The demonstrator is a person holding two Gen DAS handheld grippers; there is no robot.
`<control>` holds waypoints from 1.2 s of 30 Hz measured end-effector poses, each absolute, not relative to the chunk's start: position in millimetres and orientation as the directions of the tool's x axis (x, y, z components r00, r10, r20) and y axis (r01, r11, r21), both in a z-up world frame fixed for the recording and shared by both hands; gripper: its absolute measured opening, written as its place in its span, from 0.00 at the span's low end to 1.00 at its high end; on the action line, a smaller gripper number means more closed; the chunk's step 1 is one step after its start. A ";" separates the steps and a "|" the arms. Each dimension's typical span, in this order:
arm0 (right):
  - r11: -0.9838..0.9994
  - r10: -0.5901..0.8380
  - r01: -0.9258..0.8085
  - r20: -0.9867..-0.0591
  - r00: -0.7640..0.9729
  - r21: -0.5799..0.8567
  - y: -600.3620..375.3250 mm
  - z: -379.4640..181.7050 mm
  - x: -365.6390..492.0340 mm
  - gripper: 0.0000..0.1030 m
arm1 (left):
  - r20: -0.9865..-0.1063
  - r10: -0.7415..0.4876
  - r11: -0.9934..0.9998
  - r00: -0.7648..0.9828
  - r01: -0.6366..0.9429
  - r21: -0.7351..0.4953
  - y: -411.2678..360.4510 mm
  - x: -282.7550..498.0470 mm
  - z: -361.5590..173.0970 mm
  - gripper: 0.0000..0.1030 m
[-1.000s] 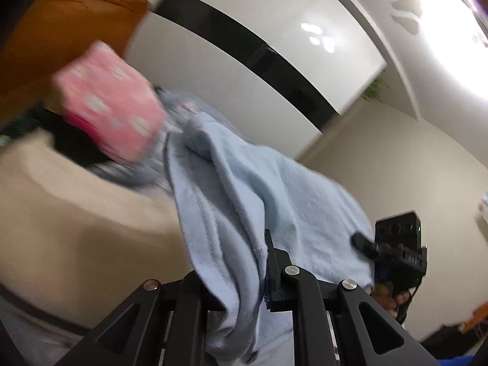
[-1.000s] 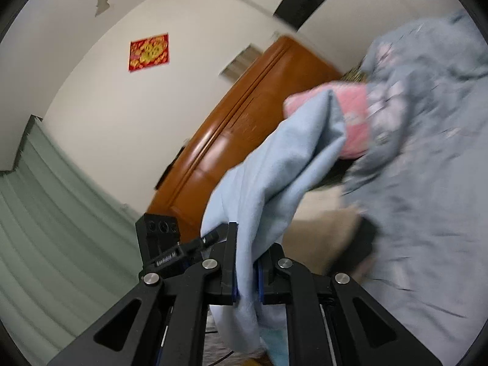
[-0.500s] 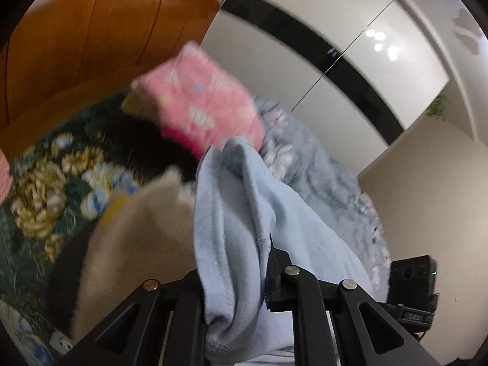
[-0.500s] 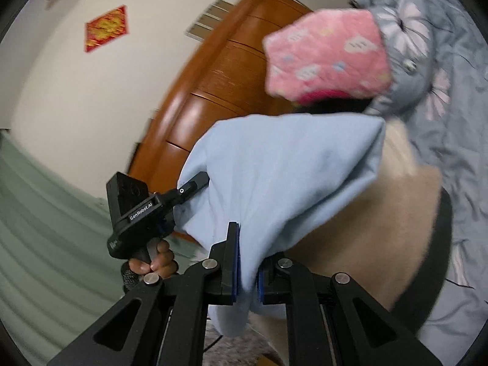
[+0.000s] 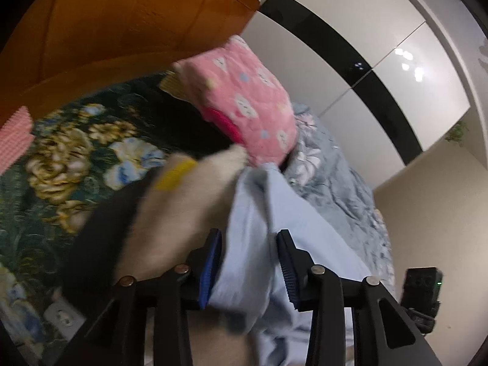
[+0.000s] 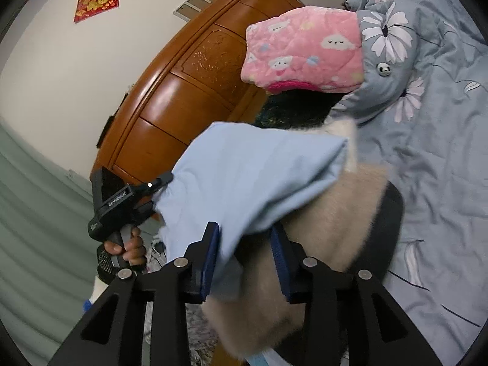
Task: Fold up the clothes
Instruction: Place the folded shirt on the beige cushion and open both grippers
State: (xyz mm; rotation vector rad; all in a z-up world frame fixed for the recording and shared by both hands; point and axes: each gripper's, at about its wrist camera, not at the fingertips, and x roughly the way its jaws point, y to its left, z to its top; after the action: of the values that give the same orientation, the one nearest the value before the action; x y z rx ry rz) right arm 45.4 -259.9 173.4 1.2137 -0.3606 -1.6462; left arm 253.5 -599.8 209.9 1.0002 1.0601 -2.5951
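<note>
Bed (image 6: 442, 158) beneath, light blue garment (image 6: 253, 180) lies on a fluffy beige garment (image 6: 335, 238), apparently folded. Left gripper (image 5: 248, 262) and right gripper (image 6: 245, 256) both have fingers spread, gripping nothing; whether more folds remain is unclear.

Both wrist views sit close behind their fingers, facing the bed from opposite sides. They share the blue cloth (image 5: 274, 213) (image 6: 250, 183) at 6 o'clock and the pink pillow (image 5: 244, 103) (image 6: 305, 48) near 12.

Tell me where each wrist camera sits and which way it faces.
Left wrist: on the left gripper, open around the light blue garment, facing the wooden headboard; no hand shows.
Right wrist: on the right gripper, open, facing the same headboard; a hand shows.
Shared: garment, pink cloud-print blanket, beige fuzzy garment.
</note>
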 end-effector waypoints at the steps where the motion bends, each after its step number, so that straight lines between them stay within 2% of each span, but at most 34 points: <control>1: -0.452 -0.833 0.558 -0.553 0.016 0.697 -258.3 176.0 45.7 0.35 | -0.653 0.072 -0.738 -0.754 0.400 -0.543 -600.8 256.5 211.1 0.44; 6: -0.523 -0.749 0.654 -0.660 -0.047 0.547 -242.5 200.6 52.6 0.35 | -0.660 -0.043 -0.750 -0.750 0.461 -0.474 -601.1 271.7 233.2 0.44; 10: -0.525 -0.761 0.688 -0.638 -0.116 0.502 -253.7 232.1 51.9 0.35 | -0.627 -0.075 -0.810 -0.776 0.414 -0.416 -583.6 265.6 267.3 0.49; 13: -0.504 -0.781 0.702 -0.613 -0.120 0.504 -281.4 247.4 57.4 0.35 | -0.636 -0.062 -0.862 -0.769 0.362 -0.354 -558.4 240.2 276.9 0.51; 16: -0.541 -0.750 0.701 -0.644 -0.151 0.465 -313.4 242.1 68.0 0.35 | -0.680 -0.070 -0.887 -0.730 0.357 -0.292 -541.8 220.0 264.4 0.52; 21: -0.522 -0.732 0.724 -0.672 -0.108 0.452 -322.1 208.7 96.7 0.35 | -0.716 -0.077 -0.891 -0.694 0.371 -0.263 -530.8 222.7 223.5 0.52; 30: -0.493 -0.745 0.729 -0.664 -0.072 0.474 -317.3 177.5 113.4 0.35 | -0.654 -0.137 -0.894 -0.744 0.377 -0.242 -516.3 265.2 177.7 0.51; 36: -0.484 -0.747 0.735 -0.661 -0.066 0.474 -318.1 168.1 118.8 0.35 | -0.656 -0.128 -0.880 -0.744 0.390 -0.271 -521.7 264.6 176.7 0.51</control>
State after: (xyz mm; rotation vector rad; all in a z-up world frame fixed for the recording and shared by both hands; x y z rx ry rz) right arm 118.8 -318.1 168.1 1.1029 -0.0163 -1.7596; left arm 264.6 -521.7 176.7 0.9487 0.5762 -2.6323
